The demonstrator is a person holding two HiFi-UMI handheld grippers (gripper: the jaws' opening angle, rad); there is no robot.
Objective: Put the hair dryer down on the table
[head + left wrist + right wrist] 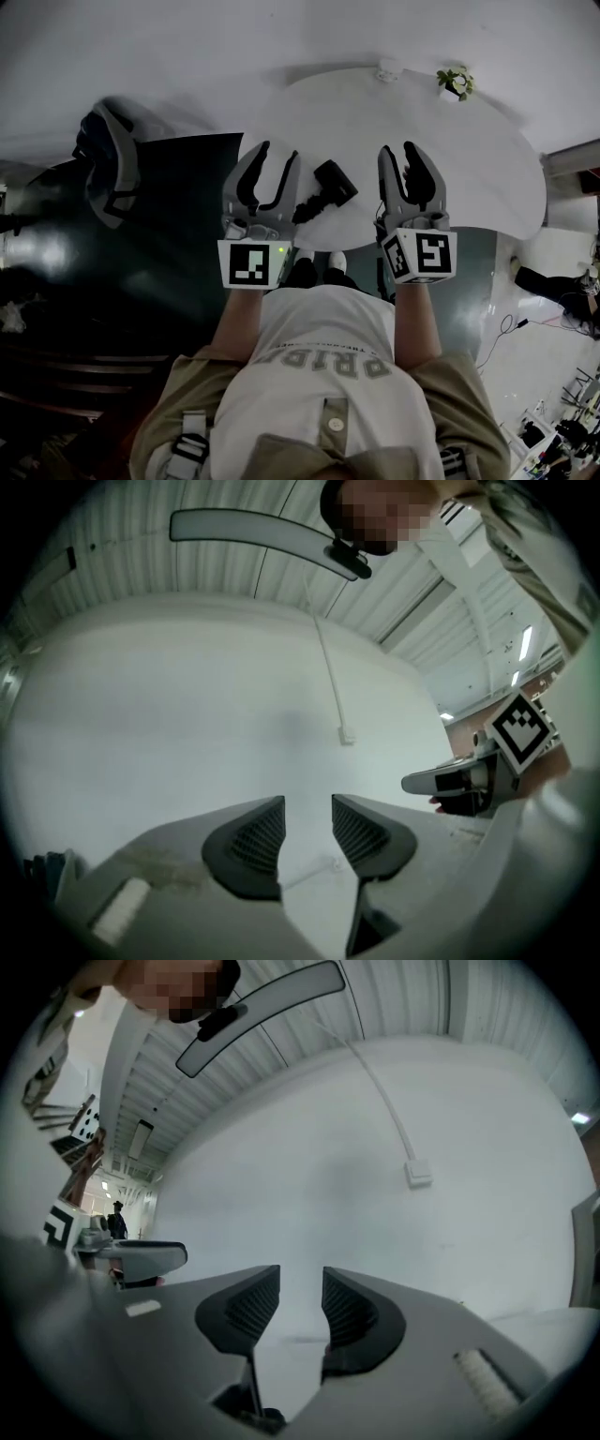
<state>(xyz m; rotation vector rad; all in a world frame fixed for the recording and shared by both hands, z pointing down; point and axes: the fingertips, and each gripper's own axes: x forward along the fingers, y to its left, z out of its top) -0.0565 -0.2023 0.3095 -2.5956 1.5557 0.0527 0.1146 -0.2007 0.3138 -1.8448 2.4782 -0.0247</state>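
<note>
One white oval surface (450, 178) filled the middle of the head view, and there was one dark chair (111, 164) just off the surface's left edge. One person stood at the surface's near edge in a white shirt (323, 328); big letters on it looked like "PRID", and the rest could not be read.

Two grippers were up over that near edge! The left gripper (278, 155) hung over the surface's left part, its fingers (253, 841) set a narrow gap apart with nothing between them. The right gripper (398, 152) hung over the middle, its fingers (352, 1316) narrower still, and empty too. Each carried one marker cube (255, 263), black squares on white, no words.

And there it was: one black hair dryer (323, 190), lying on the surface near its near edge, between the two grippers, touched by neither.

One small potted plant (455, 82) sat at the surface's far edge, and one small white object (386, 70) beside it, too small to tell.
</note>
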